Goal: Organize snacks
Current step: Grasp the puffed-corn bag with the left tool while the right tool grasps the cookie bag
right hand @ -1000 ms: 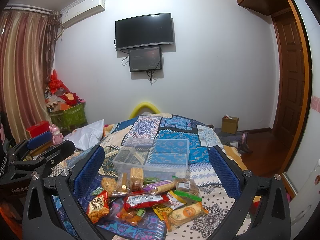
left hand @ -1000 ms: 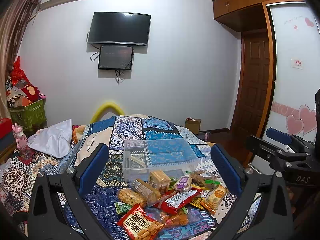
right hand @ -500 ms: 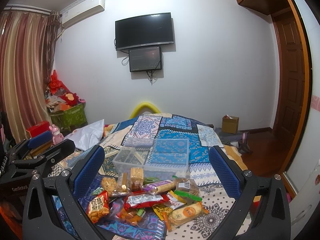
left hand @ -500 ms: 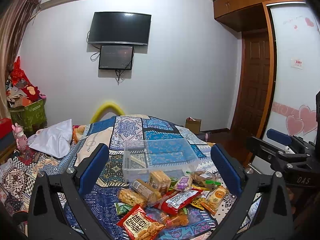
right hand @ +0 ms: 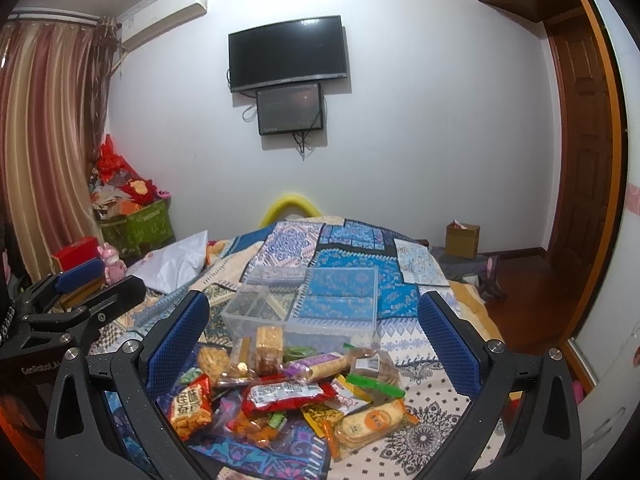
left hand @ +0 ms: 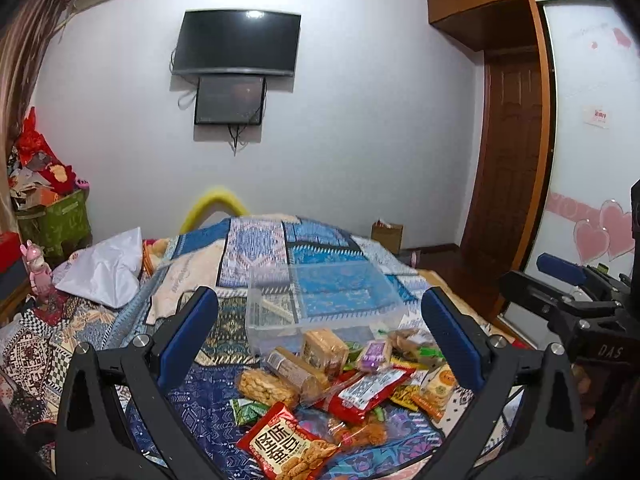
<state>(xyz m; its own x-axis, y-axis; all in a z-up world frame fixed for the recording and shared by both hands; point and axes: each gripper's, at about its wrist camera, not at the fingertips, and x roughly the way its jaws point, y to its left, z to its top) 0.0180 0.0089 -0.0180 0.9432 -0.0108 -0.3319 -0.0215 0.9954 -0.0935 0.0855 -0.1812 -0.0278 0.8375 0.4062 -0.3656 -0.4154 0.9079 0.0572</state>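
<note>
A pile of packaged snacks [left hand: 336, 384] lies on the patterned bedspread, also in the right wrist view [right hand: 288, 392]. It includes a red bag with Chinese characters [left hand: 286, 446], a long red packet [right hand: 286, 394] and a round cracker pack [right hand: 370, 420]. Behind the pile stands an empty clear plastic bin [left hand: 320, 300], also in the right wrist view [right hand: 308, 300]. My left gripper [left hand: 320, 332] is open and empty above the pile. My right gripper [right hand: 312, 332] is open and empty above the pile too.
A white pillow [left hand: 104, 268] lies at the bed's left. A green box of clutter [right hand: 136, 220] stands by the curtain. A cardboard box [right hand: 462, 240] sits on the floor near the wooden door [left hand: 504, 168]. A TV [left hand: 236, 44] hangs on the far wall.
</note>
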